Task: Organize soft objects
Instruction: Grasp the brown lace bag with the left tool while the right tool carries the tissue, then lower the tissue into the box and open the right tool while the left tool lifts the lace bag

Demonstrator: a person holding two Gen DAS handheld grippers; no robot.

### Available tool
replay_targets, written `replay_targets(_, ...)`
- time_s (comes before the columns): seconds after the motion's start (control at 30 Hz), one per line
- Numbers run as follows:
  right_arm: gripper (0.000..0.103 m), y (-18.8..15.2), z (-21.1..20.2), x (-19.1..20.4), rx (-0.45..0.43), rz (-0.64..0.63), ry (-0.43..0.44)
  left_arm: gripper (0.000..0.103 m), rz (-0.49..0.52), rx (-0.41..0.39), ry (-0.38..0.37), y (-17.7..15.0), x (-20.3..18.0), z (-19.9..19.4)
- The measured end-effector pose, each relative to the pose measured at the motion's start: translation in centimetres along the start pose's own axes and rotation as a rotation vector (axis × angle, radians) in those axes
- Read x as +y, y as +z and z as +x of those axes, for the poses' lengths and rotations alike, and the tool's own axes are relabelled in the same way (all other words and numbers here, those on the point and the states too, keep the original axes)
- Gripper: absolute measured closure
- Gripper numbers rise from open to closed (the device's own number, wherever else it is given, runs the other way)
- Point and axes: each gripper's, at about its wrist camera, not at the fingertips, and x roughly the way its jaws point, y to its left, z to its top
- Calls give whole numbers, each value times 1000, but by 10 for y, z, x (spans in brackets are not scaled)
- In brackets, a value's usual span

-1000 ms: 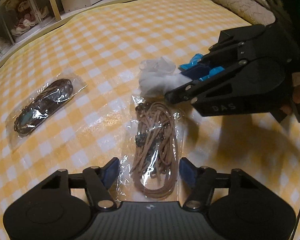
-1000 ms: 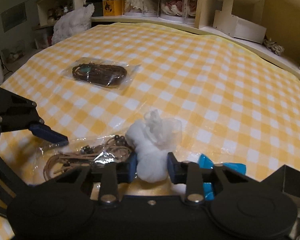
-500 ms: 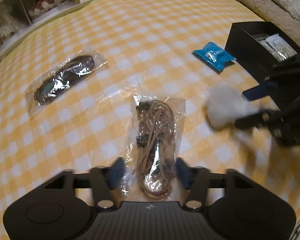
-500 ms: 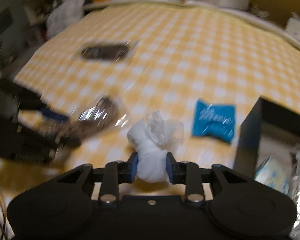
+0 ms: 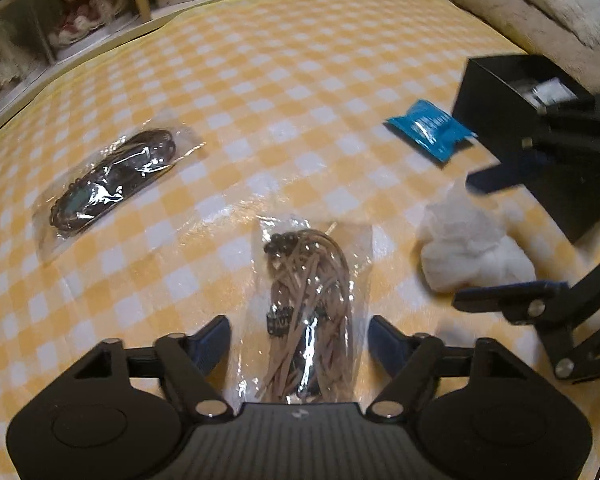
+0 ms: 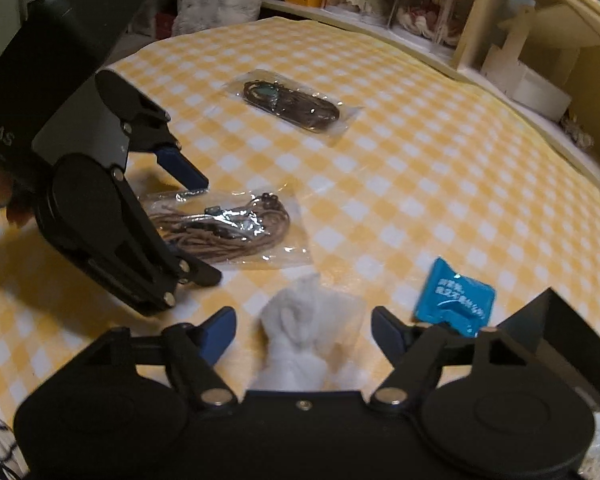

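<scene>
A white soft bundle (image 6: 300, 336) lies on the yellow checked cloth between the fingers of my right gripper (image 6: 303, 330), which is open and apart from it. It also shows in the left wrist view (image 5: 472, 248). A clear bag of tan cords (image 5: 312, 312) lies between the fingers of my left gripper (image 5: 299, 340), which is open around it; the bag shows in the right wrist view (image 6: 228, 228) too. A second bag with dark cords (image 5: 112, 184) lies farther left. A blue packet (image 5: 430, 128) lies beside a black box (image 5: 496, 96).
The black box holds several packets and stands at the right of the cloth (image 5: 300, 60). Shelves with dolls (image 5: 84, 20) and a white wooden box (image 6: 528, 80) line the far edge. A beige cushion (image 5: 540, 4) lies at the far right.
My right gripper carried the white bundle toward the black box side, set it on the cloth and opened. My left gripper has stayed open around the tan cord bag.
</scene>
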Motion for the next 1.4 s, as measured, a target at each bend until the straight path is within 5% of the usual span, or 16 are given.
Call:
replay_targets(0.23,40,0,4,6,-16,-71,-34,51,-18,8,-10,3,0,-2)
replay_targets(0.47,26,2,-9,10,-68,-138,-74,71,-72,9,-13,4,6,-7)
replay_targets(0.6,34,-1,4,17,-24,-179,-48,72,-93,-3,-9,3,8,-12)
replay_targets(0.87,66,0,13,5,-3,-77,-31,73,-139,-42,-13,3,11,-23)
replay_targets(1.4,76,16,-50,-38,-185,266,-51,74,-244,-232,17,18,-5,-86)
